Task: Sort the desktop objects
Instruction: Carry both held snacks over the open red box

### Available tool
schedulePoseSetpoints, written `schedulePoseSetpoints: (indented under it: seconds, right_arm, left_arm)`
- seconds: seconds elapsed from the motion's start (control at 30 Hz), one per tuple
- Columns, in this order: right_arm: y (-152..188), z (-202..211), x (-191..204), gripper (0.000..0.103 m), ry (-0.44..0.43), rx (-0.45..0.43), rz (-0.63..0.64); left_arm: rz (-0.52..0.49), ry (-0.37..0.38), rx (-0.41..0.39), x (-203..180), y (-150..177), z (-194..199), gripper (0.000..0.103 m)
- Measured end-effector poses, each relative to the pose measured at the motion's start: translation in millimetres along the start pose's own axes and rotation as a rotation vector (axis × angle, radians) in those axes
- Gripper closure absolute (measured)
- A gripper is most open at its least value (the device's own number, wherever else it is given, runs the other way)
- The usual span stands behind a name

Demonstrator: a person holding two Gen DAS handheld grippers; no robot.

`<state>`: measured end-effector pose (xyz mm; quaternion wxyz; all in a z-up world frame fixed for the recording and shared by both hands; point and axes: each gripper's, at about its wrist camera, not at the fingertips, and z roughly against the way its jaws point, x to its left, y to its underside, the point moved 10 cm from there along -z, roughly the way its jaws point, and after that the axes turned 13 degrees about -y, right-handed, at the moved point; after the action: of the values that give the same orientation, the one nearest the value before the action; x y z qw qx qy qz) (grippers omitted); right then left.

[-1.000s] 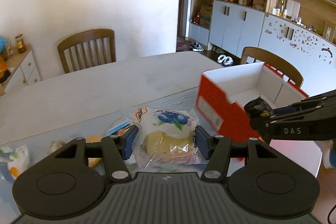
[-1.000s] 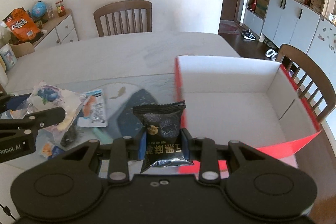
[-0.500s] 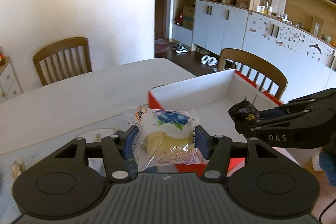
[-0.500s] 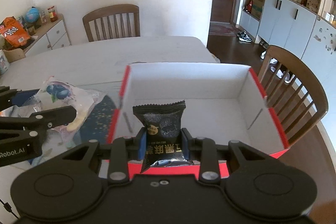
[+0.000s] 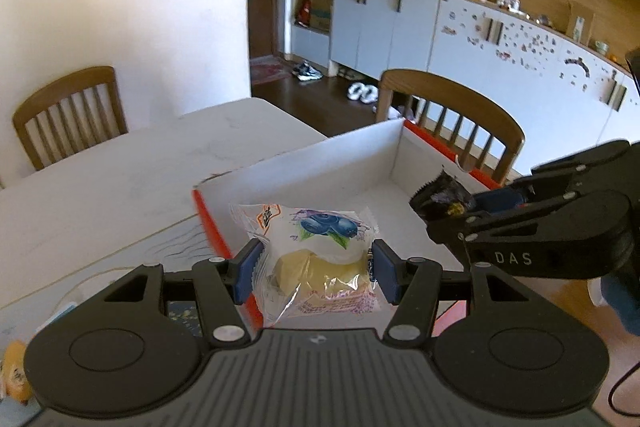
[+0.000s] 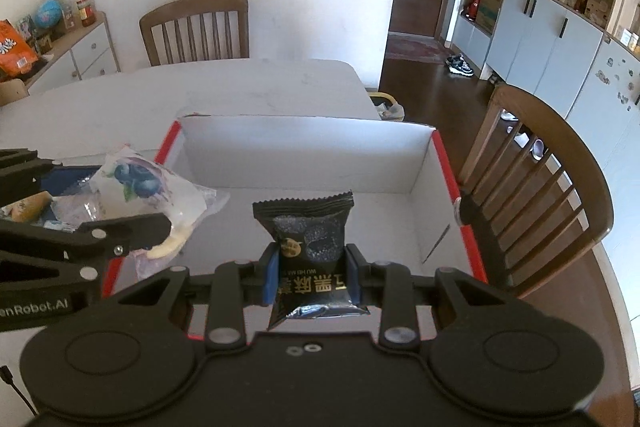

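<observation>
Two snack packs are hanging over the box, one in each set of tongs. Going left to right in the right wrist view: at about nine o'clock the left tongs are clamping the cake pack, a clear wrapper printed with blueberries, just over the box's red left rim. At six o'clock, dead centre, the right tongs are pinching the black pack by its lower half, its crimped top edge standing upright above the white box floor. At three o'clock a chair is standing just beside the box, past the counter edge.

In the left wrist view the same order is showing: the left tongs are squeezing the cake pack across its middle at six o'clock, with the box lying open behind it, and the right tongs are reaching in from three o'clock with the black pack at their tips.

Both packs are looking light and soft. The cake pack is puffy, its film slick, and the cake inside is likely crushing easily, so a gentle hold across the wide middle is suiting it. The black pack is flatter and a little stiffer; gripping its body rather than the crimped seam is probably keeping it from sliding. Both are looking ready for dropping into the box, which is appearing empty.
</observation>
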<state>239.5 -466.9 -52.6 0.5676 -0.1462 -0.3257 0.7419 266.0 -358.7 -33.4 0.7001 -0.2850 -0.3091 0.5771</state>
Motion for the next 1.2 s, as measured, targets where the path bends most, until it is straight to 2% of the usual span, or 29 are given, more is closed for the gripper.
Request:
schedulePoseSetpoints:
  seconds: [0.3, 0.6, 0.8, 1.2]
  right_arm:
    - [-0.1, -24.0, -23.6, 0.071, 0.004, 0.061, 0.028]
    - [11.9, -57.4, -47.4, 0.071, 0.01, 0.181, 0.053]
    - [20.7, -76.4, -55.1, 0.071, 0.011, 0.226, 0.072]
    - [31.6, -97.8, -58.4, 0.071, 0.0, 0.338, 0.082]
  left_arm:
    - [-0.069, 0.025, 0.073, -18.9, 5.0, -40.7, 0.045]
    - [-0.145, 0.058, 0.161, -35.8, 9.1, -80.2, 0.045]
    - [-0.209, 0.071, 0.2, -48.4, 13.2, -94.0, 0.045]
    - [-0.253, 0.095, 0.314, -51.7, 26.4, -113.1, 0.045]
